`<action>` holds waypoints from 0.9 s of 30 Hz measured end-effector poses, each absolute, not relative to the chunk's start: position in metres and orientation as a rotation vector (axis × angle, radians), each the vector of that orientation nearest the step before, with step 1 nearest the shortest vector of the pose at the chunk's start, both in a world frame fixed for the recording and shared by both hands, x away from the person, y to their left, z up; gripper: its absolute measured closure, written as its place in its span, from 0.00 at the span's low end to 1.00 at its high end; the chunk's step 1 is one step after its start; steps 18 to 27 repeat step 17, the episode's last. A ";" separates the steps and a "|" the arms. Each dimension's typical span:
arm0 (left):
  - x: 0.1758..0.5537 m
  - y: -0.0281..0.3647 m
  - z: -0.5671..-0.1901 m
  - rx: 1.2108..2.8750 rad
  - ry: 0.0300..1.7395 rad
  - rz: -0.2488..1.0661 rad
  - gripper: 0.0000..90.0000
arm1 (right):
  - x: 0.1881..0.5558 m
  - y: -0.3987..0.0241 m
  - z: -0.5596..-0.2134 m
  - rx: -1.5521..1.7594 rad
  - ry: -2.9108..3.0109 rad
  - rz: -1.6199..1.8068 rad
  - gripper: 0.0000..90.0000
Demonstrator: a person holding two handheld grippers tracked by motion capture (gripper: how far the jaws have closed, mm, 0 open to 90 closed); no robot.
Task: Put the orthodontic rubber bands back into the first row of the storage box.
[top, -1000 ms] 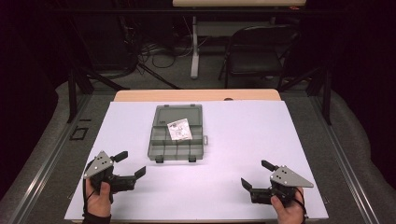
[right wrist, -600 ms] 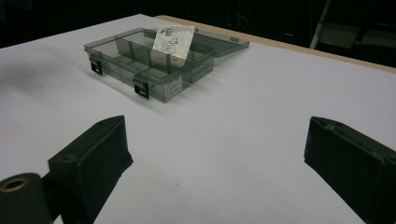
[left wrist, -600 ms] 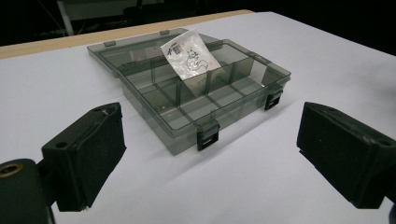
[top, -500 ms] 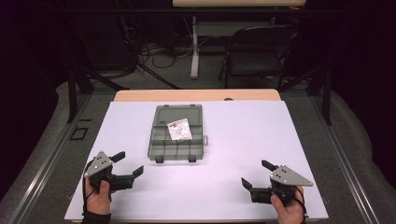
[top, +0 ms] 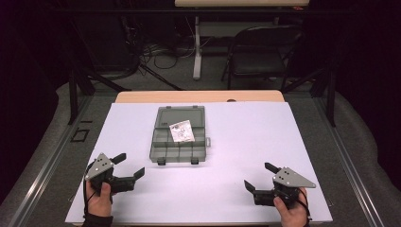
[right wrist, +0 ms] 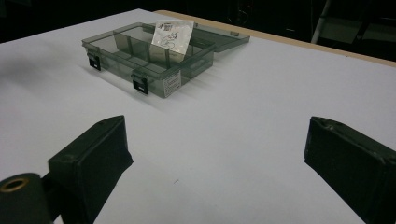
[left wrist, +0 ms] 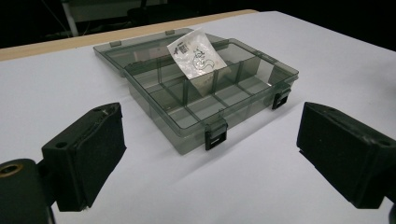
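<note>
My big white table (top: 236,142) sits in a dark room, a chair (top: 260,56) up top. The open clear box (top: 178,135) is mid-frame, a small bag (top: 182,131) inside. I'm just starting. Left gripper (top: 128,165) and right gripper (top: 259,176) wait low, jaws wide, holding nothing. Next, I think, reach up.

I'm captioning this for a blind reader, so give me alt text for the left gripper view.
A smoky clear plastic organizer box lies open on a white table, with a small clear packet leaning inside across its dividers. The left gripper has its two black jaws wide apart in the foreground, holding nothing, pointed at the box's latched front edge.
</note>
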State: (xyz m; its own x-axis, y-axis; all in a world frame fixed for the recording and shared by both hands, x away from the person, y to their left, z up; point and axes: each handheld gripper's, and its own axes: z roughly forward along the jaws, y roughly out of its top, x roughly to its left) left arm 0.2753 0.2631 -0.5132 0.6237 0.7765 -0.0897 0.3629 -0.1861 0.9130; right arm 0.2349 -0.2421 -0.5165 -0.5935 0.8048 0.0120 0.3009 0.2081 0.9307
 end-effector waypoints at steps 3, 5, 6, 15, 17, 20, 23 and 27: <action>0.276 0.263 -0.514 1.788 0.924 0.487 0.09 | 0.236 -0.242 -0.517 1.021 2.007 1.379 0.07; 0.275 0.263 -0.514 1.786 0.926 0.487 0.09 | 0.236 -0.242 -0.518 1.023 1.997 1.386 0.07; 0.276 0.263 -0.514 1.786 0.926 0.488 0.09 | 0.236 -0.242 -0.518 1.023 2.000 1.385 0.07; 0.278 0.267 -0.515 1.788 0.965 0.488 0.09 | 0.238 -0.242 -0.519 1.034 2.012 1.373 0.07; 0.278 0.268 -0.516 1.787 0.968 0.493 0.09 | 0.238 -0.242 -0.519 1.037 2.017 1.367 0.07; 0.278 0.268 -0.516 1.787 0.968 0.493 0.09 | 0.238 -0.242 -0.519 1.037 2.017 1.367 0.07; 0.278 0.268 -0.516 1.787 0.968 0.493 0.09 | 0.238 -0.242 -0.519 1.037 2.017 1.367 0.07; 0.278 0.268 -0.516 1.787 0.968 0.493 0.09 | 0.238 -0.242 -0.519 1.037 2.017 1.367 0.07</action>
